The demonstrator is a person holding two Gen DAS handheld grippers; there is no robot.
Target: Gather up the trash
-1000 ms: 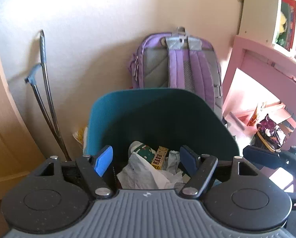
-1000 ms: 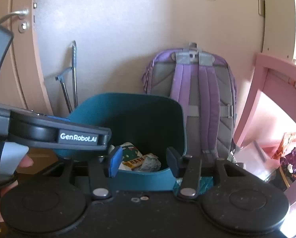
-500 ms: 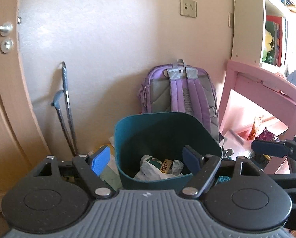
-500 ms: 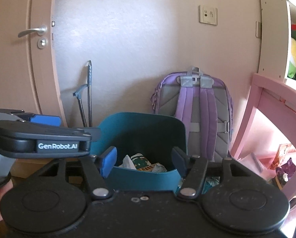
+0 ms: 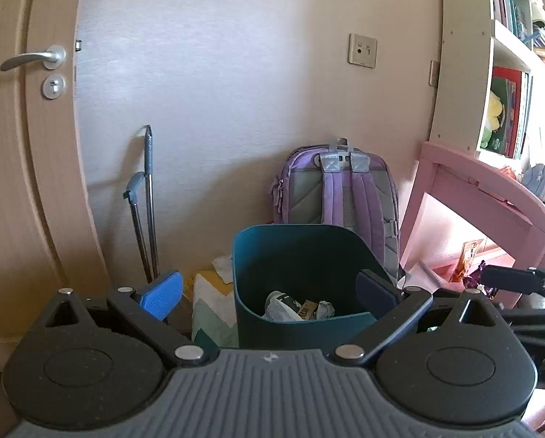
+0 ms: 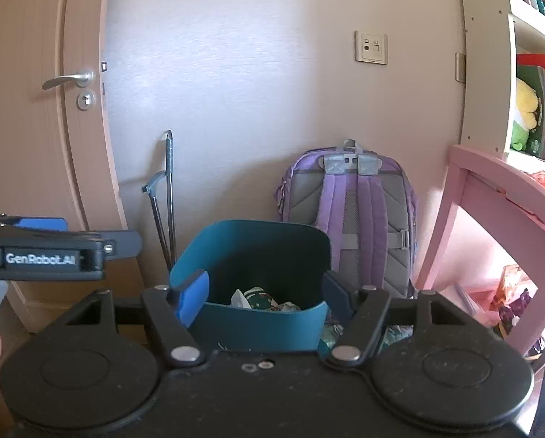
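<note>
Against the pale wall we see a purple backpack (image 6: 349,215), its base hidden behind the teal bin (image 6: 250,284). Our gripper bodies cut off the bin's lower part. Inside lies crumpled trash (image 5: 298,308): white paper and printed wrappers, labels unreadable. Left gripper (image 5: 269,292) and right gripper (image 6: 265,292) jaws are opening, nothing between them.

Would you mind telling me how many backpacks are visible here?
2: a purple backpack against the wall behind the teal bin, and a grey-blue one on the pink desk, far right.
</note>
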